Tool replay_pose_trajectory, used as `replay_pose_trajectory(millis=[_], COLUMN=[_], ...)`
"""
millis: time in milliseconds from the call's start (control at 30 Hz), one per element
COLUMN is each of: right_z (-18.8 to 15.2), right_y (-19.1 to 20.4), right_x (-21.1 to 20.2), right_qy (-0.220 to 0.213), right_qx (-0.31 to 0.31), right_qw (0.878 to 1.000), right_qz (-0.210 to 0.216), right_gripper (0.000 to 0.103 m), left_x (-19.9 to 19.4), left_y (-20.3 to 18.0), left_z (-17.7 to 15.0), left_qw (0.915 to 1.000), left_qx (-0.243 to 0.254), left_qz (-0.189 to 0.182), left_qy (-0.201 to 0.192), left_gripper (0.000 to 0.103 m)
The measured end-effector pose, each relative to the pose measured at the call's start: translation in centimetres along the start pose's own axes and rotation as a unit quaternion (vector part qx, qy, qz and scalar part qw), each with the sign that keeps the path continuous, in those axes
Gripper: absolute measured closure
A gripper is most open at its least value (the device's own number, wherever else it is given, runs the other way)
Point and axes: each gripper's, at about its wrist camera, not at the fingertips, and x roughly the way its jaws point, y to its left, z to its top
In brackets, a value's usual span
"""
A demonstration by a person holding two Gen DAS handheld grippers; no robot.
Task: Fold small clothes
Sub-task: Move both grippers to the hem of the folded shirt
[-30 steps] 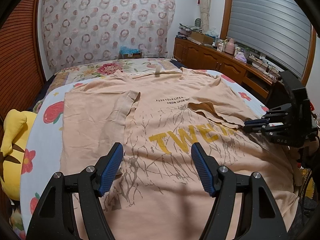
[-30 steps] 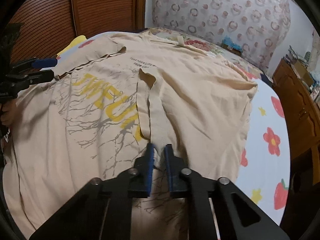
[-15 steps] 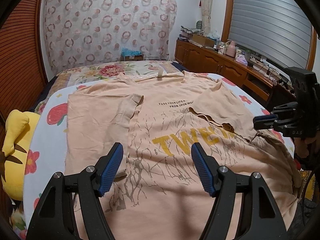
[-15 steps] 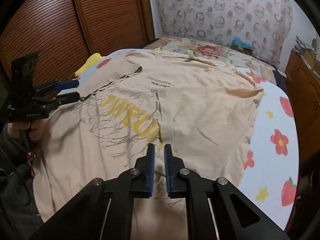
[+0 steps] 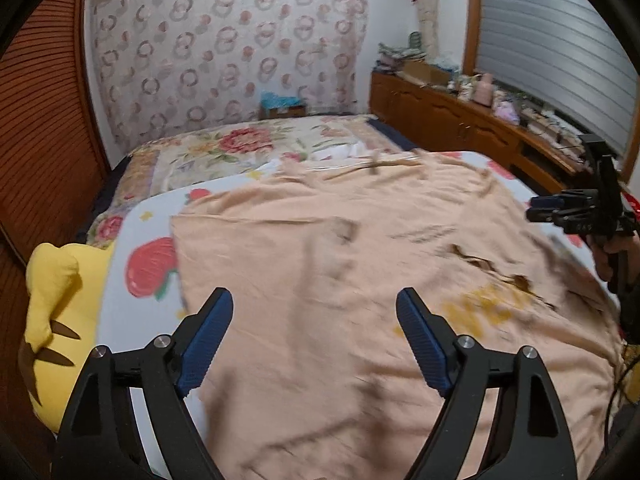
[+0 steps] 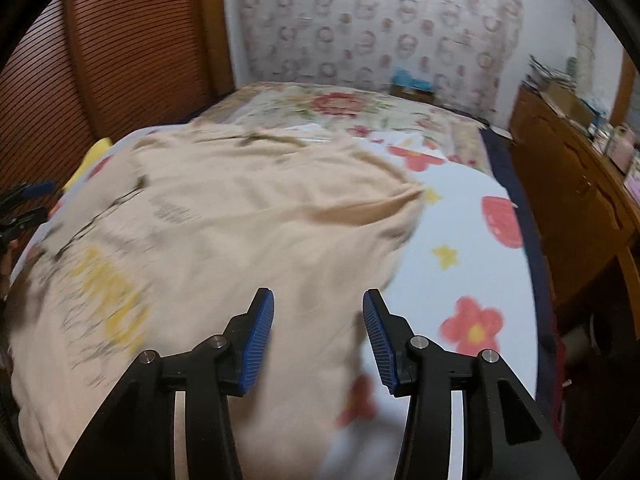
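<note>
One peach-coloured T-shirt lies spread print-side up across the bed, covering most of the white sheet with its red flowers, strawberries and yellow stars. The fabric is thin and creased, with loose folds near the neckline at the far edge. In the left wrist view one side of the shirt is folded inward over the body, its straight folded edge running along the sheet; in the right wrist view the opposite side is also turned inward, and a sleeve fold stands slightly raised near the sheet. The chest carries a grey branch-like graphic and large yellow block letters, with a short line of small dark print above them. Motion blur makes all of this writing unreadable in both views. The left claw is wide open above the shirt, nothing between its blue pads; its jaws have just been opening further. The right claw stands partly open over the shirt's edge where cloth meets sheet, gripping nothing; its jaws have just been opening from a nearly closed position. A yellow plush toy lies at the bed's side, beside the slatted wooden doors. A wooden sideboard stands along the opposite wall.
</note>
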Motion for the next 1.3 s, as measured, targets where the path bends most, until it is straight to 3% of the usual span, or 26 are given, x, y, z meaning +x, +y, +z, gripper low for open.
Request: replay_pose_trajectory(millis=[233,433,733,1033,1067,1167,1300], right_z=[2.2,3.6,3.7,4.0,4.0,4.0,4.2], right_y=[-2.3,-2.5,-2.9,-3.1,-3.0,-3.2,-3.2], right_x=[4.1,6.5,7.7,7.7,7.7,7.7,7.8], right_qy=[0.018,0.017,0.010,0.013,0.013,0.013,0.016], right_qx=[0.035,0.029,0.021,0.020,0.019,0.021,0.016], right_qw=[0.999,0.999,0.999,0.999,0.999,0.999,0.999], right_qz=[-0.013,-0.025,-0.023,-0.028,-0.030,-0.029,-0.026], right_gripper=[0.055,0.051,0.041,0.034,0.033,0.033,0.035], left_x=[3.9,6.8,10.5,12.0,12.0,11.8,11.8], left_y=[4.4,7.0,9.4,10.9,11.1,11.8,12.3], left_z=[1.2,2.0,3.5,5.3,5.3,5.5,5.6], left_qw=[0.9984,0.9960,0.9938,0.9930,0.9931,0.9925,0.9923], left_qx=[-0.030,-0.046,-0.052,-0.071,-0.075,-0.091,-0.093], left_qz=[0.029,0.046,0.042,0.030,0.026,0.028,0.029], left_qy=[0.037,0.062,0.089,0.089,0.086,0.077,0.077], left_gripper=[0.019,0.019,0.019,0.019,0.022,0.053,0.067])
